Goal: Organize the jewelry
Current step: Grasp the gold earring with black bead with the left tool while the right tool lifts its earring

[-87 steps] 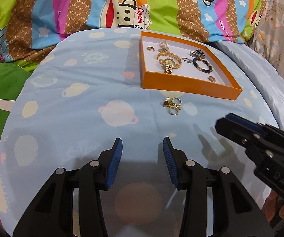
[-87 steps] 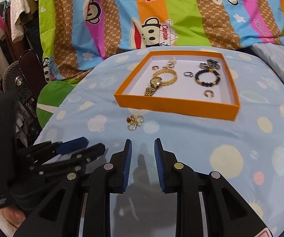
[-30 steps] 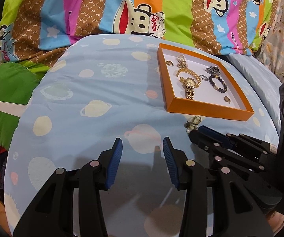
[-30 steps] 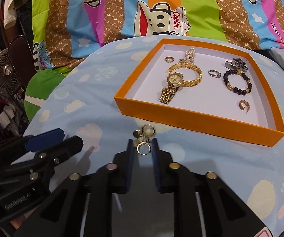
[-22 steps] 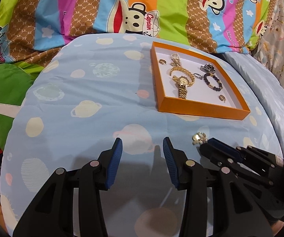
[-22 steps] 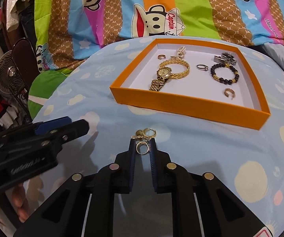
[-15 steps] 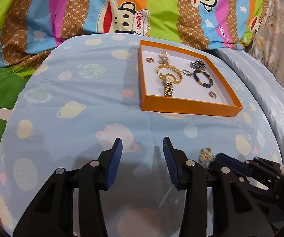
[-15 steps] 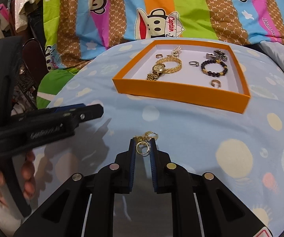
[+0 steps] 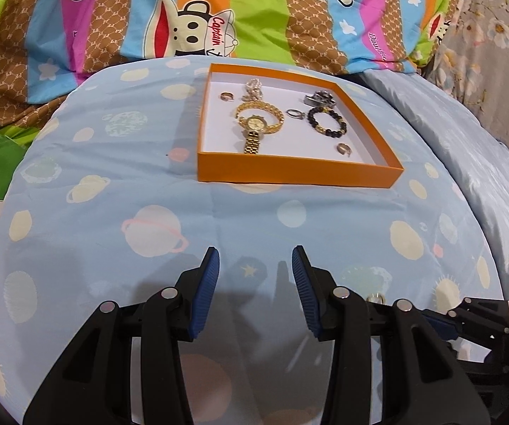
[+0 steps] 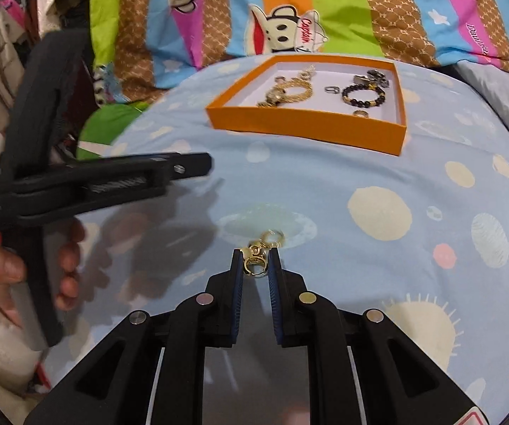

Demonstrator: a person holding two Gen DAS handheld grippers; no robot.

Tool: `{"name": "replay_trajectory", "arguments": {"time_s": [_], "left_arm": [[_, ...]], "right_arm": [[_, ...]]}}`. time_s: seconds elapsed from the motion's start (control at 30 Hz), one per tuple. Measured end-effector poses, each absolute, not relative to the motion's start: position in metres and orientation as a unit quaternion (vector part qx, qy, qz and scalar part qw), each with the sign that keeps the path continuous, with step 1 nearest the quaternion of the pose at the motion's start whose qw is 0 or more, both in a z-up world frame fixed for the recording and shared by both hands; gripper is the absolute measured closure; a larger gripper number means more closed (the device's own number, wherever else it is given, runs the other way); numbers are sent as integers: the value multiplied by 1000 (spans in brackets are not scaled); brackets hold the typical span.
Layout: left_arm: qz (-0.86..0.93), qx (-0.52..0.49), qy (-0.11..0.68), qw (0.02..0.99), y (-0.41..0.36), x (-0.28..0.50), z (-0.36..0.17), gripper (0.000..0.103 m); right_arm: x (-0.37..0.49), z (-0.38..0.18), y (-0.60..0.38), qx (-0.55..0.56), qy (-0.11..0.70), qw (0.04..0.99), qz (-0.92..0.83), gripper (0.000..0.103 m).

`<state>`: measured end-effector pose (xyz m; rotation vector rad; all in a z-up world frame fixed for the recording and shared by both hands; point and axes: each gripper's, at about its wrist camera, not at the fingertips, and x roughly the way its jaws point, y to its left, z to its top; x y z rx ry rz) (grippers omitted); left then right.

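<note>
Right gripper [image 10: 255, 265]: jaws pinching the gold earrings [image 10: 256, 261] above the blue sheet [image 10: 325, 184].
Left gripper [image 9: 255, 276]: jaws spread wide, holding nothing; orange tray [image 9: 290, 173] lies well ahead.

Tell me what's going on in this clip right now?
A person is sorting jewelry on a bed. The right gripper is shut on a gold earring cluster, held above the blue sheet. The left gripper is open and holds nothing. The orange tray already holds a gold watch, a bead bracelet and some rings.
</note>
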<state>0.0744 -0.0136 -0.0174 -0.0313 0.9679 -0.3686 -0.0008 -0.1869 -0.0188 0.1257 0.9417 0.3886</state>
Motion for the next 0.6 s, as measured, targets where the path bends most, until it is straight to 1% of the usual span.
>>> {"name": "replay_trajectory", "arguments": {"time_s": [0.1,0.17,0.23,0.53,0.57,0.6], "left_arm": [[-189,-16,468,863,-19,70,-18,62],[-200,-17,472,859,-24,65,-19,61],[-205,-12,471,858,-29,60,-20,60],[-240,-4,488,839,-54,38,-27,60],[-242,2,487,839,-58,36,-28,59],[-242,11,483,841,-63,33,-29,55]], "right_arm": [[-10,-7,-197,73,438,877,186,90],[-13,1,-212,124,426,873,202,90],[-12,5,-216,99,426,884,166,90],[-21,1,-223,88,429,888,138,90],[-22,0,-223,86,430,888,136,90],[-22,-1,-224,87,430,888,135,90]]}}
